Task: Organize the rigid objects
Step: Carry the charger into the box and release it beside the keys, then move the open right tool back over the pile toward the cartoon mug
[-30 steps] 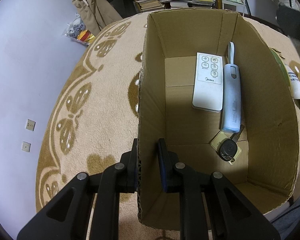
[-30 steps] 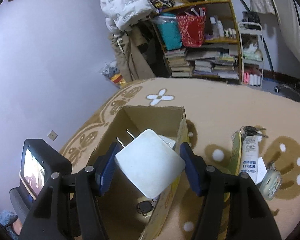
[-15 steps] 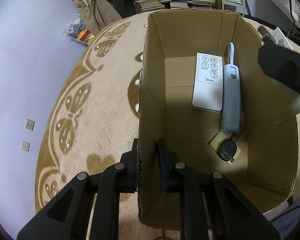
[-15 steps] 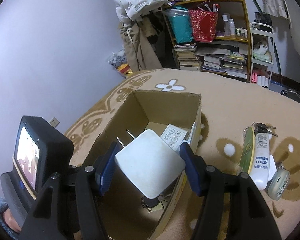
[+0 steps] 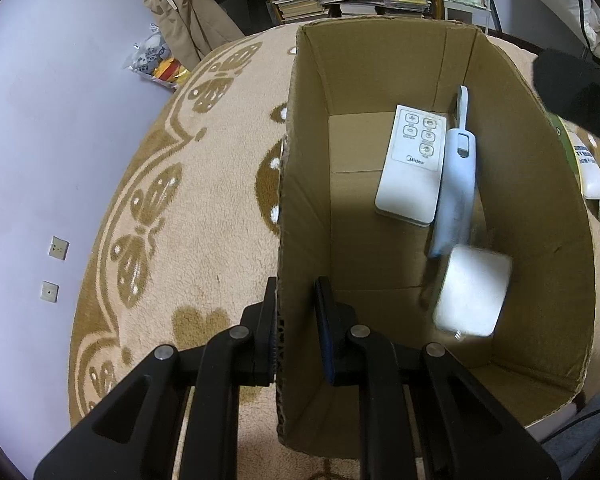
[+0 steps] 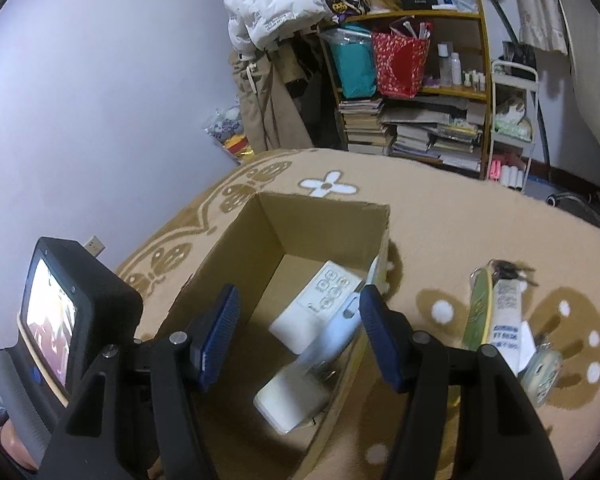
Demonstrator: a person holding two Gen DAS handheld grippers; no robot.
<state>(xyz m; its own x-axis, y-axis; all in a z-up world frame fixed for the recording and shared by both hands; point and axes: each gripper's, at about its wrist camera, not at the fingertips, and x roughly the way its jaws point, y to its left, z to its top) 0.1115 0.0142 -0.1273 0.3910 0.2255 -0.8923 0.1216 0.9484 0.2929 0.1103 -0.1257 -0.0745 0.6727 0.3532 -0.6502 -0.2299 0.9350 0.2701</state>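
Charger first: white square plastic charger block (image 5: 470, 292) smeared with blur low inside the open brown cardboard box (image 5: 380, 60), near corner on the right side, right at the end of the pale blue stick-shaped plastic gadget (image 5: 458, 184). Probably mid-drop or just landing, can't tell if fully settled. Flat white remote control (image 5: 412, 168) lying just beside the blue gadget, further back on the box floor.

To do this bit well: wait for the block to stop before reaching for anything else, keep the box pinned so it doesn't skid on the fleecy beige rug with brown pattern (image 5: 180, 220), and lift straight up to clear the cardboard rim.

Right gripper (image 6: 299, 300) hovering over the box opening, angled down, blue-padded fingers (image 6: 220, 320) spread wide with nothing between them.

Left gripper (image 5: 296, 292) pointing steeply down, fingers (image 5: 270, 300) pinching the box's left wall, one inside and one outside.

Still out on the rug to the right: white squeeze tube (image 6: 506, 312) plus a few small bits. Likely next up.
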